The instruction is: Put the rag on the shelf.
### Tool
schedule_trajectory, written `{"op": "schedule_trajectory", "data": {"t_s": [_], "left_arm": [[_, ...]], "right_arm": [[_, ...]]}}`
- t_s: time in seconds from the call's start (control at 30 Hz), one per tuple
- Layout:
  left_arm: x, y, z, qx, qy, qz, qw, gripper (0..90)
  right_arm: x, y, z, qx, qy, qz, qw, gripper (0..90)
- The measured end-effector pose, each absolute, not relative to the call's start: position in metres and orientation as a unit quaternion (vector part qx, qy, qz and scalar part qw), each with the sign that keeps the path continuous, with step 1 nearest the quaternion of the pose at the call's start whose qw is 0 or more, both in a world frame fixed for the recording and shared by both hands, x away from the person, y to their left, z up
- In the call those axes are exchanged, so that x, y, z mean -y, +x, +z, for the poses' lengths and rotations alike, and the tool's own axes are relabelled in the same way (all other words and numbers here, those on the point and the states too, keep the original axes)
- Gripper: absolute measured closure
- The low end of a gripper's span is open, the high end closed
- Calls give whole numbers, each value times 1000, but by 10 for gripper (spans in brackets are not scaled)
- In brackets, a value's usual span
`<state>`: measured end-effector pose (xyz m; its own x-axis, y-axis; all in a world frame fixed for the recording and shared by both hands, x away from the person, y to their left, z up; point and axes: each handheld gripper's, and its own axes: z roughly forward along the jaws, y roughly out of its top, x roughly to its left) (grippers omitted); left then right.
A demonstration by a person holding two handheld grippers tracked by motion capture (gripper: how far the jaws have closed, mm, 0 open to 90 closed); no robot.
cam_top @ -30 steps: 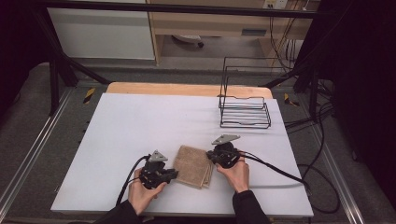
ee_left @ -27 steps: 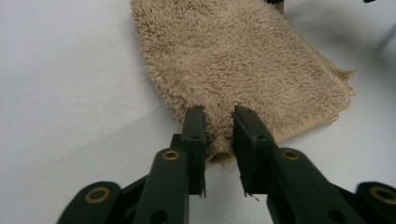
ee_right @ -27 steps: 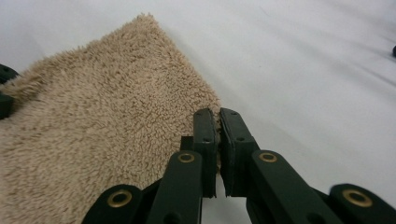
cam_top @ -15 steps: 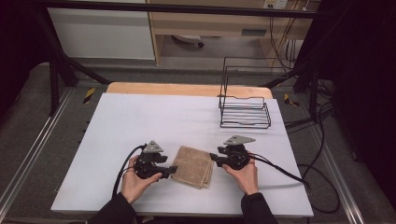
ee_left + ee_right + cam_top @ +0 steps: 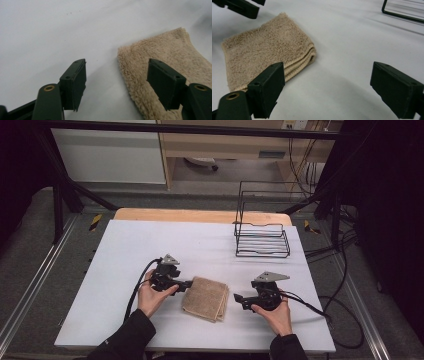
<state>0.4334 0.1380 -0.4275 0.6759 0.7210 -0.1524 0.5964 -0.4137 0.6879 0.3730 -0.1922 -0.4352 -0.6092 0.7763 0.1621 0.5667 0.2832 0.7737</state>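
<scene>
A folded beige towel [image 5: 206,297] lies flat on the white table [image 5: 200,245] near its front edge. My left gripper [image 5: 189,284] rests at the towel's left edge. Its jaws have just been opening and stand apart in the left gripper view [image 5: 116,65]; the towel's [image 5: 175,47] edge lies on the table by the right jaw, ungripped. My right gripper [image 5: 237,299] sits a little right of the towel. Its jaws have also just been opening and are wide apart [image 5: 327,67] over bare table, with the towel [image 5: 267,50] ahead to the left.
A black wire rack [image 5: 261,240] stands at the back right of the table, and its base [image 5: 402,12] appears in the right gripper view. Cables trail from both grippers toward the front. The left gripper [image 5: 242,7] shows beyond the towel.
Both grippers let go of the towel and opened. The left hand drew back to the left and the right hand to the right. The towel stays folded on the table.
</scene>
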Motion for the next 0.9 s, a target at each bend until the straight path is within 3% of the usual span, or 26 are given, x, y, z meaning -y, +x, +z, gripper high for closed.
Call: {"op": "schedule_trajectory", "data": {"t_s": [0.23,0.33,0.5,0.77,0.9], "left_arm": [[-119,446,-434,-390,843,83,361,428],[-115,450,-435,-395,842,75,360,572],[-116,453,-441,-396,847,57,351,660],[-112,451,-442,-389,850,45,352,778],[-111,450,-442,-388,851,49,350,795]], "right_arm": [[196,368,-435,-790,426,423,126,98],[196,367,-435,-787,427,427,125,118],[195,369,-434,-778,436,437,116,174],[180,379,-431,-772,448,435,118,232],[169,388,-433,-768,456,435,116,286]]}}
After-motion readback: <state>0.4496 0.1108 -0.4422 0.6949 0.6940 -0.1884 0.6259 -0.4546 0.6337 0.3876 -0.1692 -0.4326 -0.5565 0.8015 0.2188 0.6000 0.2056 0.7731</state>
